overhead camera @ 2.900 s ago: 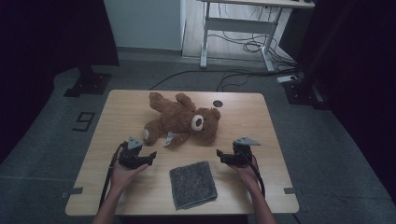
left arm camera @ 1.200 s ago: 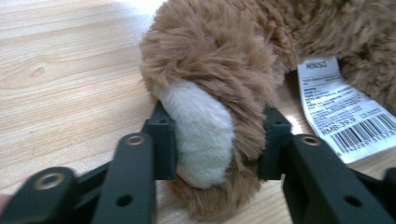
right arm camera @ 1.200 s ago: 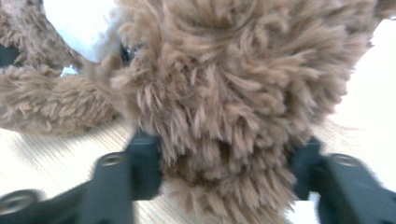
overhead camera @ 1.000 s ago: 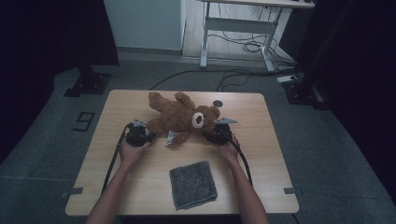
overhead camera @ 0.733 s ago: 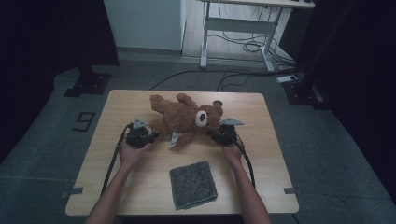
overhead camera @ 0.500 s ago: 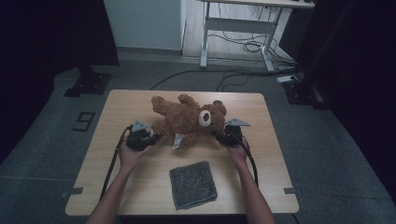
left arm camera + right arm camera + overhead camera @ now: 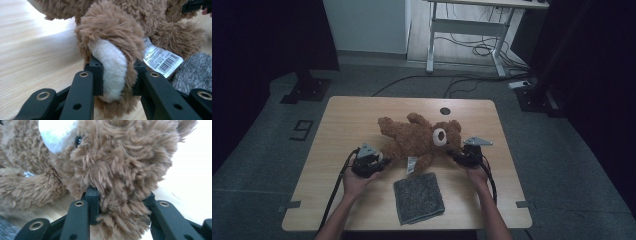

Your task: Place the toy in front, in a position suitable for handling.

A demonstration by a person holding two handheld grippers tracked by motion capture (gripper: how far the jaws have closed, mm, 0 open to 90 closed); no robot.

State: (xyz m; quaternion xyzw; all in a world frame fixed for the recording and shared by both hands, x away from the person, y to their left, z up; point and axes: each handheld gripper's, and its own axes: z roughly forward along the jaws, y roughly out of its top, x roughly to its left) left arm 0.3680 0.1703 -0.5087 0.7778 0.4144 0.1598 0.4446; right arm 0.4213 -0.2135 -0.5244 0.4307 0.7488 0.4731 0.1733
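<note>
Since a moment ago the brown plush teddy bear (image 7: 419, 140) is lying lower and flatter on the light wooden table (image 7: 342, 120). The left gripper (image 7: 379, 162) is pinching its white-soled foot; the right gripper (image 7: 457, 156) is clamping its furry ear beside a grey fuzzy cloth (image 7: 418, 197).

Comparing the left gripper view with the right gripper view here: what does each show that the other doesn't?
Left gripper view alone: the jaws clamp a teddy bear's paw with its white pad; a barcode label and grey cloth lie beside it. Right gripper view alone: the jaws grip fur below the bear's head, with its eye and white muzzle. Both: brown teddy bear, wooden table.
</note>
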